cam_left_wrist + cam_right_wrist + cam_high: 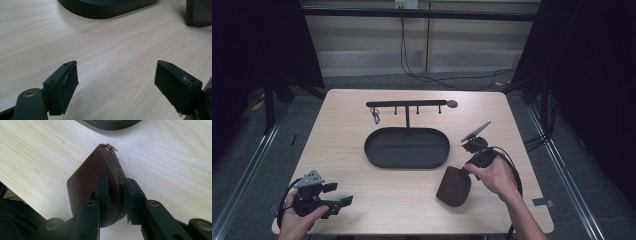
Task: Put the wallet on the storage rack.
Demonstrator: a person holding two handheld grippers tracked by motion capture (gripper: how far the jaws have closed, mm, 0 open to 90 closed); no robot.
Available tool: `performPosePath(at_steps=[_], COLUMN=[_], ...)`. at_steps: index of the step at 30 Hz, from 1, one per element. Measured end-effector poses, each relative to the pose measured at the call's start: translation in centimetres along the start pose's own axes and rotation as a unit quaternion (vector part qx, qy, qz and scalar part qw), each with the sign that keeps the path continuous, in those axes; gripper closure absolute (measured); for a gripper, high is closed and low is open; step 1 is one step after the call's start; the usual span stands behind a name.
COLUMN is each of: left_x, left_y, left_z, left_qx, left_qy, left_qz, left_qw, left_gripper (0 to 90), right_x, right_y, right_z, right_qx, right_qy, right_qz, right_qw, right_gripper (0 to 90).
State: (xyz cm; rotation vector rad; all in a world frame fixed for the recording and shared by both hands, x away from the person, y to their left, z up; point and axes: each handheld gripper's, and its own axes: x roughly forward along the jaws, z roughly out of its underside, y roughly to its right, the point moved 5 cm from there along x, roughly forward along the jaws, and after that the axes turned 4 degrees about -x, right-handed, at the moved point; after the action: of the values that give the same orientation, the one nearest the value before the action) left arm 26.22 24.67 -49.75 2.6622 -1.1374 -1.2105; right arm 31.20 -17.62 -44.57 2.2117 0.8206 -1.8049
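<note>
Here, right gripper (pixel 116 197) clamped across the zipped edge of a dark brown leather zip pouch (pixel 92 182), held edge-up over the pale wooden table (pixel 362 200) just beside the black oval metal tray (pixel 407 147). Left gripper (pixel 116 85) spread wide, empty. Probably mid-carry; next, likely a lift over the tray rim, then release.

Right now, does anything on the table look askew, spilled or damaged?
Nothing stands out. The brown zip pouch stands on edge, but the right gripper clamps it. The oval tray and hook stand sit upright; nothing spilled.
</note>
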Motion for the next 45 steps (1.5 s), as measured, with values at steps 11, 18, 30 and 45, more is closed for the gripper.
performPosePath(at_steps=[11, 18, 30, 45], left_x=[-0.1, 0.0, 0.0, -0.3], left_y=[0.0, 0.0, 0.1, 0.3], left_z=[0.0, 0.0, 0.0, -0.1], left_qx=[-0.001, 0.001, 0.001, 0.010], left_qy=[0.004, -0.001, 0.000, 0.009], left_qz=[0.001, 0.003, 0.007, 0.021], left_qw=[1.0000, 1.0000, 1.0000, 0.9997], left_gripper=[18.9, 18.8, 18.5, 16.3], right_x=[-1.8, -3.1, -4.5, -5.7], right_y=[0.0, 0.4, 0.8, 0.7], right_z=[-0.6, -1.1, -2.4, -3.5], right_qx=[-0.002, 0.001, 0.005, 0.006], right_qy=[-0.009, -0.008, -0.014, -0.012], right_qz=[0.022, 0.045, 0.032, 0.048], right_qw=[0.9997, 0.9989, 0.9994, 0.9988], right_gripper=[79.1, 80.1, 80.8, 80.8])
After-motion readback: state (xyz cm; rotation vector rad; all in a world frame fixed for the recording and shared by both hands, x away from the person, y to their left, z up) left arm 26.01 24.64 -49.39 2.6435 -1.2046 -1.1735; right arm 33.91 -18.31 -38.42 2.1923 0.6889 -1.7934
